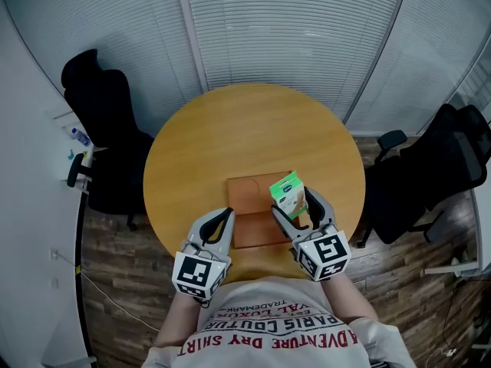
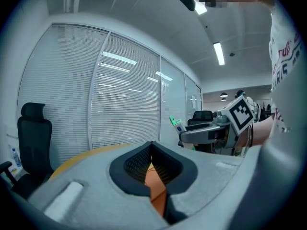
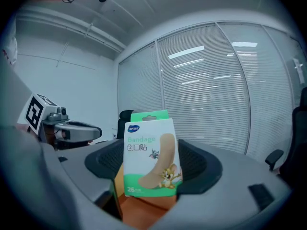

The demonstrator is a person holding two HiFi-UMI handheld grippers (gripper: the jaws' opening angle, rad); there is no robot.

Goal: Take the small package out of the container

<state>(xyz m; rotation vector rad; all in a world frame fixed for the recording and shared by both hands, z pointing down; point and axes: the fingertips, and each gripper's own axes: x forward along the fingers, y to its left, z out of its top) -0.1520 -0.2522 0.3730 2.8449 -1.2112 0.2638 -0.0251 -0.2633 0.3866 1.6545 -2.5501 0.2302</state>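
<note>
Flanking table point(image 1: 253, 129) and held package point(image 1: 289, 194): black chairs point(image 1: 107, 148).

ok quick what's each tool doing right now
left tool: closed, tips by the orange container edge, grip on it unclear
right tool: closed on the green bandage box
</note>
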